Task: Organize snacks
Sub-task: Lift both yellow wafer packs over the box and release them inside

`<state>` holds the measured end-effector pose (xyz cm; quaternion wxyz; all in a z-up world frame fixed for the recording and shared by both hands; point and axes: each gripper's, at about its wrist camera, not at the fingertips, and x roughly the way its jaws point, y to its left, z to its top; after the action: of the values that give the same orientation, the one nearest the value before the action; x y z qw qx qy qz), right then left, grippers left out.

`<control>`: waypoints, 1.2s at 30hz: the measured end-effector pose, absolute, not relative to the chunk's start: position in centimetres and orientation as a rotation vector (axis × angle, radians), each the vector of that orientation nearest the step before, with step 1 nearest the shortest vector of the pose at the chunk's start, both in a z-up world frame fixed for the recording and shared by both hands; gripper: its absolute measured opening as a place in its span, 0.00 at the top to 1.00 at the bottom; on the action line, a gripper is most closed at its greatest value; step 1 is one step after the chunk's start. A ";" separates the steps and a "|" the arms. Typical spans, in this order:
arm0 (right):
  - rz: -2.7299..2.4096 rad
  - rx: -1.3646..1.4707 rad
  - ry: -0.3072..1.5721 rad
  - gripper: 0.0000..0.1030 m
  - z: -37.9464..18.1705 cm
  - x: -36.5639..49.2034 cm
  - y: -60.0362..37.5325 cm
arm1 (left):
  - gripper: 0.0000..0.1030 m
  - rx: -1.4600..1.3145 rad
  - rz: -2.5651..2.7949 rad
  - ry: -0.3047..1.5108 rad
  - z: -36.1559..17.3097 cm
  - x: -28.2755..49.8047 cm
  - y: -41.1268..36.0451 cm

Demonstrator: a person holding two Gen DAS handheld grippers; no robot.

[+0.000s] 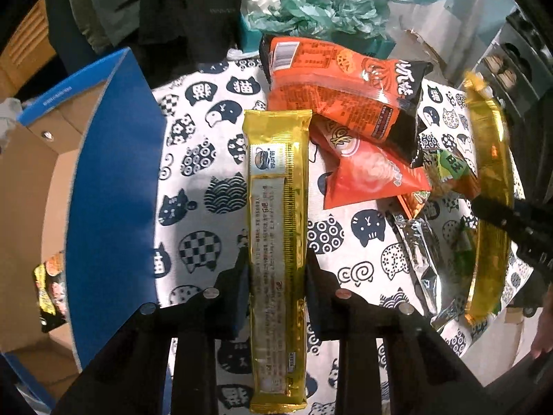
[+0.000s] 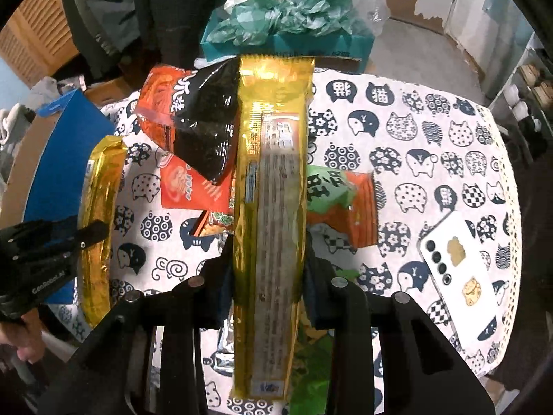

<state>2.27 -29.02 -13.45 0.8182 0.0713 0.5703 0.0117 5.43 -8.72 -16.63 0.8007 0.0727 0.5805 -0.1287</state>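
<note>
left wrist view: left tongs (image 1: 276,269) clamped on a long gold cookie sleeve (image 1: 276,242), gripped across its width a bit below mid-length, sleeve running straight out along the fingers. it hangs above the cat-print worktop (image 1: 193,173), just beside the blue cardboard box (image 1: 114,180) off the worktop's left edge. the box already holds one yellow-black packet (image 1: 50,294). looks light and fairly stiff, probably a tray inside, so it does not droop. foil wrap is slick and the contents likely crumble, so a moderate squeeze near the middle is best; an end grab would let it swing. the snack pile sits toward the far middle: orange-black chip bag (image 1: 345,97) on top of a red-orange pouch (image 1: 373,176). those are puffy, soft and air-filled; pinch a sealed seam, not the belly. a silver foil packet (image 1: 418,263) lies flat nearer.

right wrist view: right tongs (image 2: 268,266) closed on a second gold sleeve (image 2: 273,214), same grip across the width near mid-length, held over the pile. a green-orange bag (image 2: 345,204) lies under it, touching the pile. a white phone (image 2: 459,269) rests near the worktop's right edge, well apart from the snacks. the teal box of crumpled paper (image 2: 287,34) sits past the far edge.
</note>
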 end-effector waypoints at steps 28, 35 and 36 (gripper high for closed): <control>0.093 0.056 1.001 0.69 -5.1 1.3 -25.8 | 0.72 0.241 -0.296 0.931 -5.1 1.6 -7.1; 0.148 0.052 0.951 0.69 -2.5 1.9 -23.8 | 0.72 0.227 -0.270 0.857 -2.3 1.3 -5.3; 0.159 0.051 0.946 0.69 -2.1 2.0 -23.5 | 0.72 0.223 -0.267 0.851 -2.0 1.3 -5.0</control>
<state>1.99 -23.45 -2.14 0.8870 0.0246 0.4548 0.0763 1.28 -5.04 -2.02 0.8962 0.1078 0.4107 -0.1287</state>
